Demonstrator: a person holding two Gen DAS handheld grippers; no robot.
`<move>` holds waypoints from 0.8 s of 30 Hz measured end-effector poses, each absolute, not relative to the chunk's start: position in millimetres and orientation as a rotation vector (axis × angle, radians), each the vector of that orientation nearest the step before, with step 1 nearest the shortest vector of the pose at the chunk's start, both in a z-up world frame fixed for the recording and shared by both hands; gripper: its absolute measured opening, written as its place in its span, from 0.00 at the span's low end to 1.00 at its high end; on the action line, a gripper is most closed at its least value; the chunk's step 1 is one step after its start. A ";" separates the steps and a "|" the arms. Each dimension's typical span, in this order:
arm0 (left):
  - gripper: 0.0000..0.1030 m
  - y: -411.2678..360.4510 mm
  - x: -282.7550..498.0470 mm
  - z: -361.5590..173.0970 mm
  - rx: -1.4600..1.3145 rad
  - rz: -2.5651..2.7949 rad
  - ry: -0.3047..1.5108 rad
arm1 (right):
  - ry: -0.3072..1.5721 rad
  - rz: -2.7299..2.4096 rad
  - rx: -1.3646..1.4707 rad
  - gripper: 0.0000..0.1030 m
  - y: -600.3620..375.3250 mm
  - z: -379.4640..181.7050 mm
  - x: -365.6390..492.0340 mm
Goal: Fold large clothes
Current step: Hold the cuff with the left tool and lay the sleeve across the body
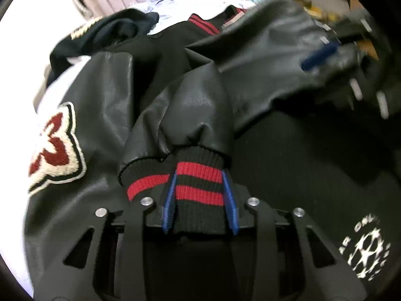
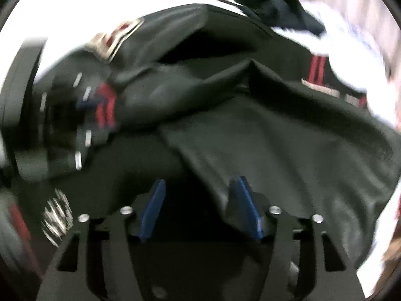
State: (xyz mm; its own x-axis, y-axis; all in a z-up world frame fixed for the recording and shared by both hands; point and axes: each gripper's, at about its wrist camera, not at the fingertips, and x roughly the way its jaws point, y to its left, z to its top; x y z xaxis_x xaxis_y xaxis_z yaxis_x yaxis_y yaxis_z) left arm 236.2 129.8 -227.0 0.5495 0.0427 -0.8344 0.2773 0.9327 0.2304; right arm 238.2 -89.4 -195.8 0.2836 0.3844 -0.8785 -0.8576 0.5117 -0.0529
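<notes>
Left wrist view gives me the black jacket [image 1: 107, 95] spread across nearly everything ahead of my left tongs [image 1: 199, 188], lying on a white surface [image 1: 50, 90] whose kind I cannot tell; its leather-look sleeve [image 1: 195, 110] runs straight out from the tips; a red-and-cream number patch [image 1: 54, 148] sits to their left, a white printed emblem [image 1: 363, 248] low to their right; the ribbed cuff [image 1: 198, 183], black with red stripes, is clamped between both blue pads [image 1: 170, 200]; my right tongs [image 2: 200, 200] show blurred at far upper right; right wrist view is smeared, yet those jaws stand apart, one pad bare, a dark fold of jacket draped against the other; I cannot tell whether it presses.
</notes>
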 end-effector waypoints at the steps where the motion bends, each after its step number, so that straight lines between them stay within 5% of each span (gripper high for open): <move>1: 0.26 135.3 239.8 -225.0 0.320 -0.149 0.989 | 0.897 0.876 -0.677 0.62 -86.1 -199.9 229.6; 5: 0.19 148.3 248.7 -219.1 0.221 -0.142 0.994 | 0.770 0.721 -0.918 0.62 -79.7 -226.0 224.0; 11: 0.16 168.1 258.3 -203.9 0.122 -0.094 0.946 | 0.756 0.619 -0.959 0.14 -86.5 -239.4 256.4; 14: 0.16 171.0 259.5 -201.0 0.104 -0.081 0.944 | 0.703 0.658 -1.064 0.03 -87.2 -231.9 238.8; 24: 0.16 176.0 268.3 -163.6 -0.010 -0.113 0.991 | 0.776 0.767 -1.144 0.02 -164.6 -170.2 189.9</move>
State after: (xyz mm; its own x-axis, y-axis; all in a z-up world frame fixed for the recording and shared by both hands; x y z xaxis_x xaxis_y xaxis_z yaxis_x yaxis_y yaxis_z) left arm 268.3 176.0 -163.6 0.5428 -0.0998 -0.8339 0.0910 0.9941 -0.0598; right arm 189.9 -164.6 -170.2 0.5185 0.1263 -0.8457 -0.8441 0.2336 -0.4826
